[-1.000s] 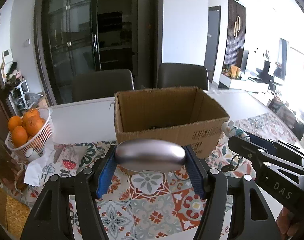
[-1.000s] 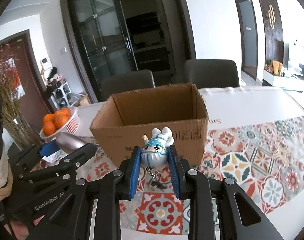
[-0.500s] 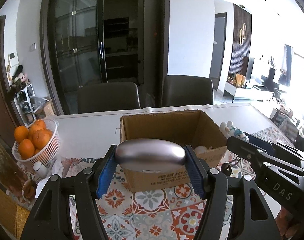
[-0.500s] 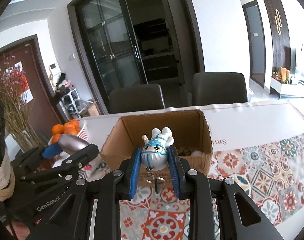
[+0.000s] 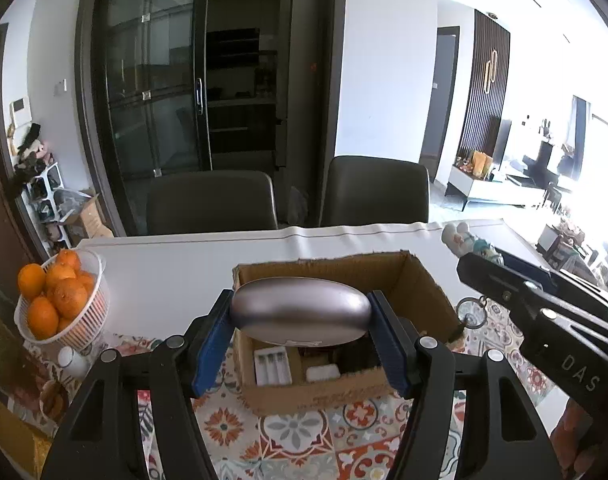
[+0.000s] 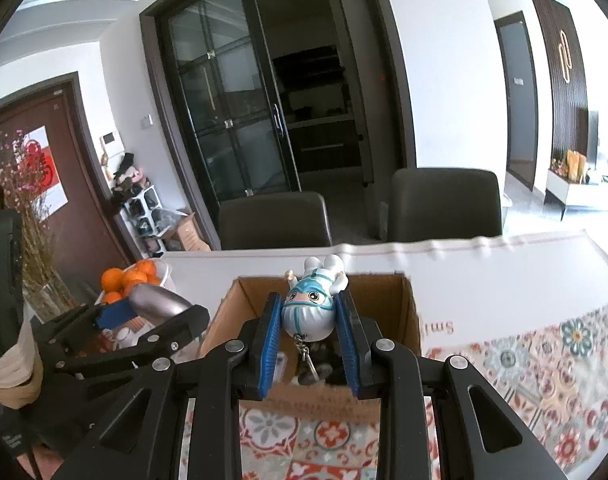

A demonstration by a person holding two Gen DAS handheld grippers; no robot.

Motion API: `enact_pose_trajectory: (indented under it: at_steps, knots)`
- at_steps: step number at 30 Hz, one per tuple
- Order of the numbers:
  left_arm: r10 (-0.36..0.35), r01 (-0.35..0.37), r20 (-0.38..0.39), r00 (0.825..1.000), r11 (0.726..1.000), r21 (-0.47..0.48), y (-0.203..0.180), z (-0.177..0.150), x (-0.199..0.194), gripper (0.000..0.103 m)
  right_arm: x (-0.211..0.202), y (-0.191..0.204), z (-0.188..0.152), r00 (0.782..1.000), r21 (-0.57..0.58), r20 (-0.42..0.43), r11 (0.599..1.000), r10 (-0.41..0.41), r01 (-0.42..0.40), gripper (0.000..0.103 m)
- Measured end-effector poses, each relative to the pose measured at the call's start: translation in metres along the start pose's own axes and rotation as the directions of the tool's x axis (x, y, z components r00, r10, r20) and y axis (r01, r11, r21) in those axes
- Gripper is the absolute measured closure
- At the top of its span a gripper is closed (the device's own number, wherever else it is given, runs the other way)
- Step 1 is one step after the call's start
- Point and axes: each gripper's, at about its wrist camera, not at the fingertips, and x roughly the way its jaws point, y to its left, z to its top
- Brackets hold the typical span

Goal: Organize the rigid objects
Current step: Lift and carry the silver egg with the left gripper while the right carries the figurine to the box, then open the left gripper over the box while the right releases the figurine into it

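My left gripper [image 5: 300, 312] is shut on a smooth grey oval case [image 5: 300, 314], held crosswise above the near side of an open cardboard box [image 5: 420, 284]. Small white and dark items lie on the box floor. My right gripper [image 6: 309, 316] is shut on a small blue-and-white figurine keychain [image 6: 309, 312], upside down, its ring and chain [image 6: 306, 356] dangling over the same box [image 6: 408, 312]. In the left wrist view the right gripper [image 5: 476, 258] comes in from the right with the figurine [image 5: 460, 236] at its tip. The grey case [image 6: 156, 302] shows at the left of the right wrist view.
A white basket of oranges [image 5: 52, 300] stands at the table's left, with a small white bottle [image 5: 70, 360] below it. A patterned tile-print cloth [image 5: 296, 436] covers the near table. Two dark chairs [image 5: 212, 200] stand behind the far edge. Dried flowers [image 6: 20, 184] rise at the left.
Both grippers rose and moved forward with their loads. The box now sits lower in both views and its inside has come into sight.
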Motion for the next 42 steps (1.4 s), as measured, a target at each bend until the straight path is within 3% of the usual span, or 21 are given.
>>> enact_pose_trajectory:
  at_steps: [6, 14, 21, 29, 40, 42]
  knots:
    - [0.006, -0.006, -0.036, 0.999, 1.000, 0.019, 0.001, 0.016, 0.021, 0.038, 0.018, -0.004, 0.019, 1.000, -0.019, -0.021, 1.000, 0.002, -0.003, 0.075]
    - [0.018, -0.016, -0.127, 0.992, 1.000, 0.018, 0.005, 0.024, 0.059, 0.038, 0.062, -0.017, 0.025, 0.991, -0.011, -0.136, 1.000, 0.002, -0.003, 0.075]
    - [0.016, -0.015, -0.219, 0.975, 1.000, 0.008, 0.007, 0.021, 0.100, 0.038, 0.105, -0.030, 0.021, 0.965, 0.014, -0.262, 1.000, 0.014, -0.011, 0.075]
    - [0.038, -0.028, -0.323, 0.946, 0.999, 0.034, 0.008, 0.011, 0.142, 0.038, 0.142, -0.045, 0.003, 0.923, 0.023, -0.384, 0.999, -0.012, 0.022, 0.075]
    - [0.052, -0.043, -0.419, 0.906, 0.999, 0.031, 0.007, -0.002, 0.166, 0.038, 0.166, -0.057, -0.010, 0.883, 0.031, -0.469, 0.998, -0.039, 0.061, 0.074]
    - [0.058, -0.047, -0.414, 0.908, 0.998, 0.036, 0.006, -0.003, 0.165, 0.034, 0.168, -0.057, -0.013, 0.879, 0.026, -0.475, 0.998, -0.043, 0.063, 0.073]
